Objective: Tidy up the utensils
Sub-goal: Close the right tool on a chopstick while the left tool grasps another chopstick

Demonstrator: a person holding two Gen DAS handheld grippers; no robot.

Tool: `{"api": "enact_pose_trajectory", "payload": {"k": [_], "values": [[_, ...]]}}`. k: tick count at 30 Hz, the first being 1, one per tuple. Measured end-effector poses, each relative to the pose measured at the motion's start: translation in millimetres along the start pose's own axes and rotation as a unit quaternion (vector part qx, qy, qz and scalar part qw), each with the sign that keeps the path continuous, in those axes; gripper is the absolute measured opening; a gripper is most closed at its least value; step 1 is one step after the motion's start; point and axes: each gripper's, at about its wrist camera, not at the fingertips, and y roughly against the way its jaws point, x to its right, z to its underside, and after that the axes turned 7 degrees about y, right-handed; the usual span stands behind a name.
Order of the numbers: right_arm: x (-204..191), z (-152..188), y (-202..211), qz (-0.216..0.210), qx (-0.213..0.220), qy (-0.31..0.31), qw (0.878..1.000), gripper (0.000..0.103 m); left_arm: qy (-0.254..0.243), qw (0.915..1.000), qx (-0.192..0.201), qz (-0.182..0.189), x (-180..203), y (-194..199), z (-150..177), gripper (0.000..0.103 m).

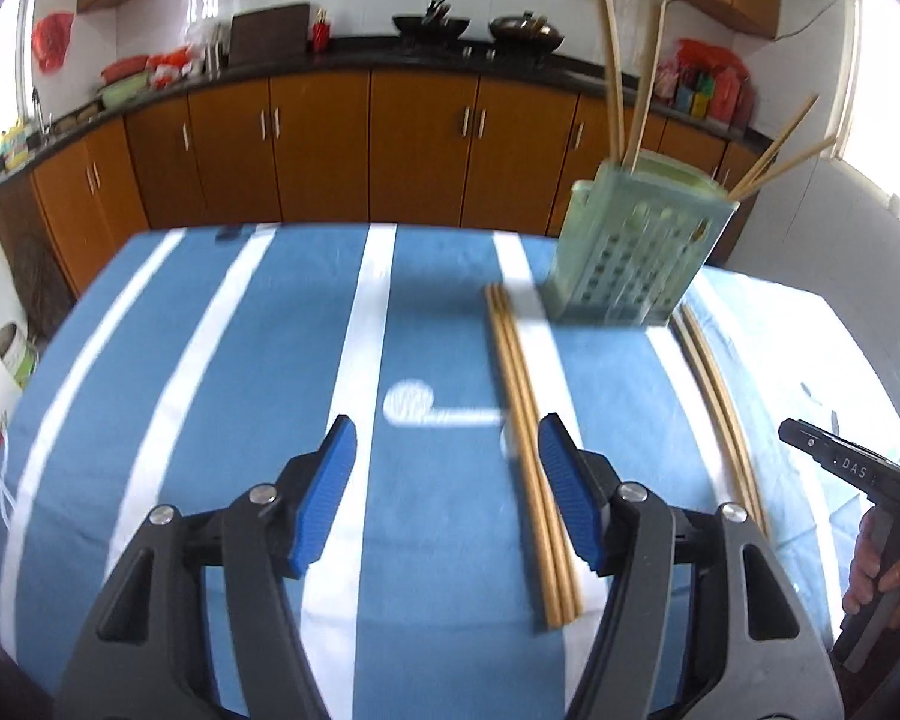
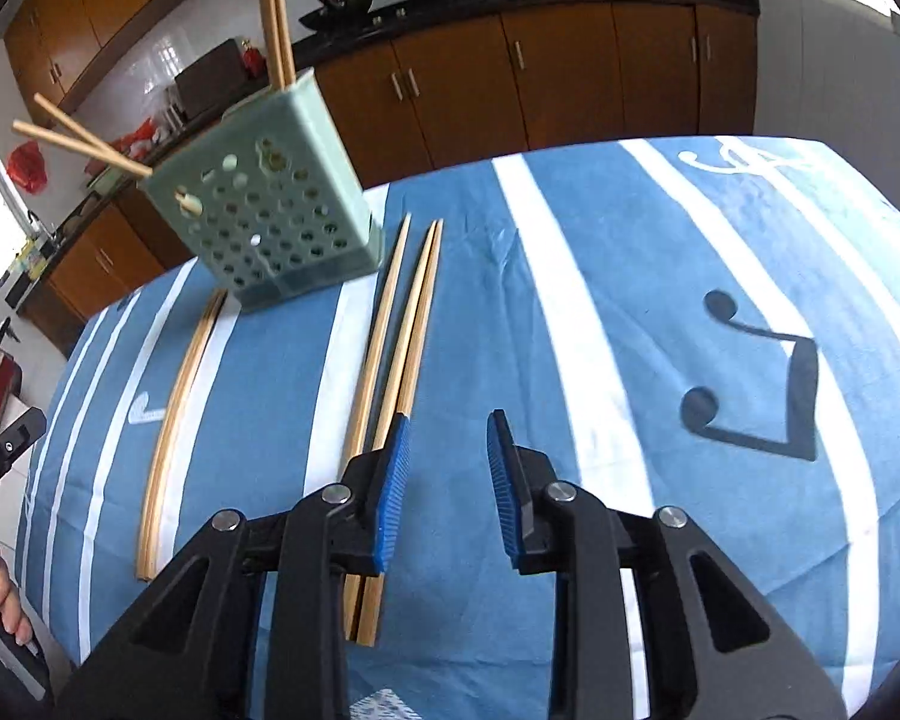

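Lying lengthwise just inside the wide-open left gripper (image 1: 447, 480)'s right pad: chopstick pair (image 1: 525, 438); right gripper (image 2: 450, 480) also open, empty.

We list: cloth (image 1: 438, 312), blue with white stripes, a black music note (image 2: 756, 378) printed on it; holder (image 1: 636, 252), pale green, dotted with holes; chopsticks (image 1: 528, 450), tan; pads (image 2: 393, 492), blue; cabinets (image 1: 414, 144), orange-brown.
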Motion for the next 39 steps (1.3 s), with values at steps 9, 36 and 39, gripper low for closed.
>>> {"api": "enact_pose_trajectory", "payload": {"k": [9, 36, 39], "values": [[-19.9, 5.4, -20.8, 0.021, -0.017, 0.037, 0.999, 0.023, 0.016, 0.9993, -0.033, -0.001, -10.4, -18.0, 14.4, 0.062], [24.8, 11.9, -16.3, 0.088, 0.005, 0.01, 0.996, 0.008, -0.021, 0.9955, -0.092, 0.004, 32.2, -66.2, 29.6, 0.027], [22.5, 12.5, -16.0, 0.092, 0.006, 0.014, 0.996, 0.008, -0.034, 0.9958, -0.085, -0.008, 36.7, -67.7, 30.6, 0.027]]}}
